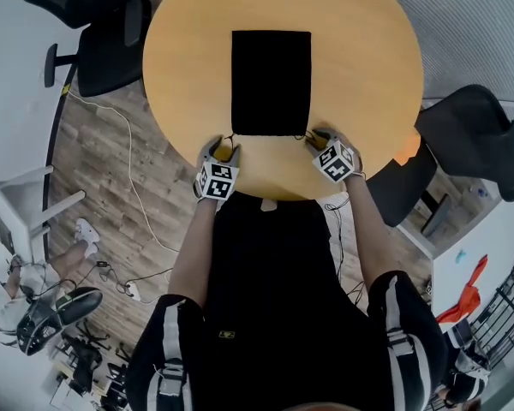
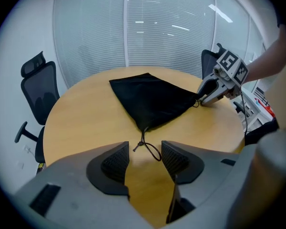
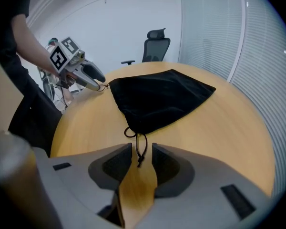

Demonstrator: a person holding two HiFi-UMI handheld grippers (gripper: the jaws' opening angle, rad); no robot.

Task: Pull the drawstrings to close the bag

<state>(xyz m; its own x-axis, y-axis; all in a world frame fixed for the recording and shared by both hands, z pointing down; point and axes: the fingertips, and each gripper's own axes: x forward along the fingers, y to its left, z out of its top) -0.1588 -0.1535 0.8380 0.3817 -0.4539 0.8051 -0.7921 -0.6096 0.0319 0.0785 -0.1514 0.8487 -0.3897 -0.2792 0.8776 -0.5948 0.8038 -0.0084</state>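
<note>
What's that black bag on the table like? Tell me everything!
The bag is black, soft-looking cloth, a flat rectangle lying on the round wooden table. Its mouth is the edge nearest the person, not gathered yet. A thin black knotted string comes out of each near corner: one lies between the open left tongs, the other between the open right tongs. Neither is pinched.

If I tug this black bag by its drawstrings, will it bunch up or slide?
Probably floppy: the black bag lies flat and limp, so its mouth should bunch. Looks thin and light, so it may slide on the smooth table.
</note>
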